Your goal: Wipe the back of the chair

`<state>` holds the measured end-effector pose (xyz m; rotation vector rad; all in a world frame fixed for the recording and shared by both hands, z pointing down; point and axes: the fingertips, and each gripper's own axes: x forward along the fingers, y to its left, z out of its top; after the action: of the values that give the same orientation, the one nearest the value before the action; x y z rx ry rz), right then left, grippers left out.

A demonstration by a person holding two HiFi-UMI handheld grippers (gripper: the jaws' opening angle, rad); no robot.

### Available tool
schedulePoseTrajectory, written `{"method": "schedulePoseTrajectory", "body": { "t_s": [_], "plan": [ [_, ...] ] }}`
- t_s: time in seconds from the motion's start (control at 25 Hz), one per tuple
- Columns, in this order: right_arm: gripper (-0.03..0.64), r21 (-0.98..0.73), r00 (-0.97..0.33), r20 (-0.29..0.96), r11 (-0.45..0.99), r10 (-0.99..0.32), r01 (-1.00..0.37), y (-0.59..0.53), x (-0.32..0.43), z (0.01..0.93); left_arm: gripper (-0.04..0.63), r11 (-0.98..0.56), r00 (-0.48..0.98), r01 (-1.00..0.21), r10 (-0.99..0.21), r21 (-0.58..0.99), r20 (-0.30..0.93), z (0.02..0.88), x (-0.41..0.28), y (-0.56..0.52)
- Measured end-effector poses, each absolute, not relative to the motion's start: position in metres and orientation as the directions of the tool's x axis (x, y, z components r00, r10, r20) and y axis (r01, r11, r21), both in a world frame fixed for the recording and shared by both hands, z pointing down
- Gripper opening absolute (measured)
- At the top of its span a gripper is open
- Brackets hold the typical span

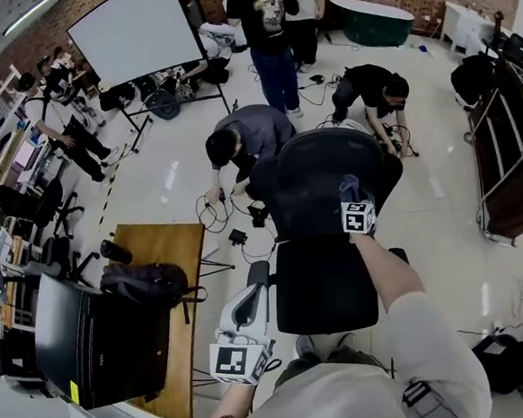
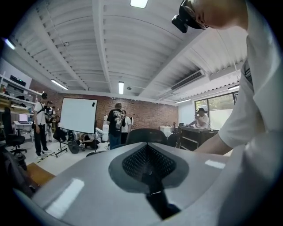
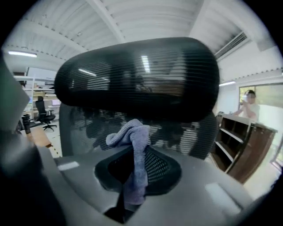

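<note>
Clamping a blue-grey cloth (image 3: 132,145) between its jaws, the right gripper (image 1: 352,198) holds it up at the black office chair's mesh back (image 1: 317,168), just below the headrest (image 3: 141,75); contact cannot be confirmed. Meanwhile the left gripper (image 2: 150,187) sits low beside the seat (image 1: 322,289), jaws pressed together with nothing between them.

The chair (image 1: 324,280) is black mesh, the cloth (image 3: 135,154) lavender-grey, the marker cube (image 1: 359,217) black-and-white squared, the table (image 1: 167,247) brown wood.
</note>
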<state>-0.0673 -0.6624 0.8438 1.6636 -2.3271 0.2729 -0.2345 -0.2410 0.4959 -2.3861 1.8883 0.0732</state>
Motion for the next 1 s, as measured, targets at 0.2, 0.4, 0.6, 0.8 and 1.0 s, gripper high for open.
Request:
{"method": "schedulePoseTrajectory", "body": {
  "t_s": [0.2, 0.4, 0.6, 0.8, 1.0],
  "plan": [
    [0.048, 0.003, -0.133, 0.316, 0.141, -0.939, -0.99, -0.662, 0.074, 0.846, 0.055, -0.328, 0.332, -0.943, -0.93, -0.052, -0.157, 0.501, -0.204, -0.241],
    [0.049, -0.041, -0.165, 0.279, 0.159, -0.946, -0.986, -0.656, 0.079, 0.831, 0.055, -0.362, 0.363, -0.932, -0.924, -0.028, -0.117, 0.513, -0.194, -0.243],
    [0.051, -0.053, -0.365, 0.275, 0.365, -0.89, -0.929, -0.625, -0.056, 0.846, 0.055, -0.286, 0.286, -0.958, -0.952, -0.012, -0.108, 0.515, -0.214, -0.236],
    [0.051, -0.065, -0.566, 0.313, 0.578, -0.763, -0.814, -0.657, -0.212, 0.846, 0.055, -0.193, 0.192, -0.981, -0.977, 0.0, -0.095, 0.486, -0.208, -0.292],
    [0.051, -0.093, -0.632, 0.39, 0.654, -0.67, -0.751, -0.689, -0.277, 0.864, 0.055, -0.056, 0.056, -0.998, -0.998, 0.008, 0.021, 0.497, -0.206, -0.321]
  ]
}}
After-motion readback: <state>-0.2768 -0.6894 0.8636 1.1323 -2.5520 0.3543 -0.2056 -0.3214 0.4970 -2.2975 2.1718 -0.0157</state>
